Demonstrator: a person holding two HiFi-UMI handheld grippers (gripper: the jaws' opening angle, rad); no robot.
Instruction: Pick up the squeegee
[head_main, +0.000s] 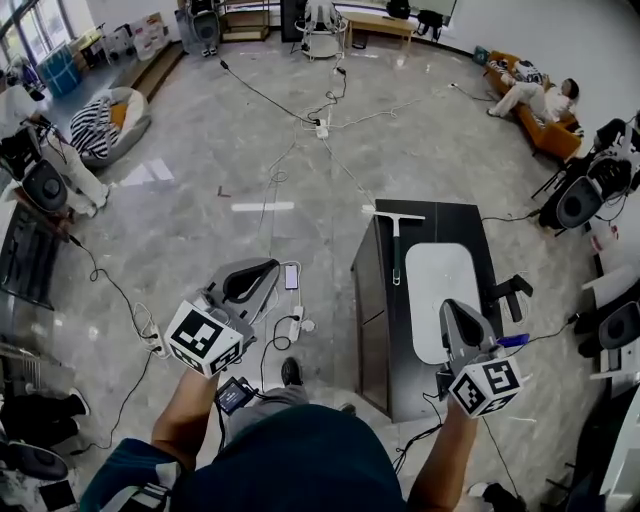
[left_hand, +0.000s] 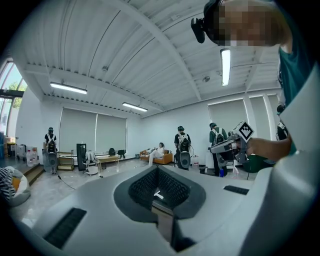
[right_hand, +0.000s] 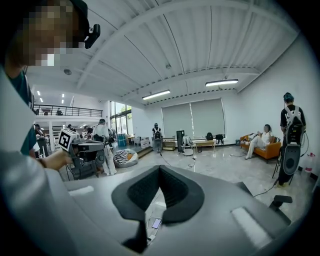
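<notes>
Currently, head view, squeegee (head_main: 396, 245): untouched at the far left corner of the table (head_main: 470, 215); blade along the far edge, handle running back beside the left edge, just beside a white oval tray (head_main: 440, 300).
Head view, left gripper (head_main: 262, 268): off the table's left edge, above the floor.
Head view, right gripper (head_main: 455, 308): over the table's near end, well apart from the squeegee.
Left gripper view, jaws: pressed together, nothing between them.
Right gripper view, jaws: pressed together, nothing between them.
Risk: reaching in with the jaws unopened would likely push the handle off the left edge.
</notes>
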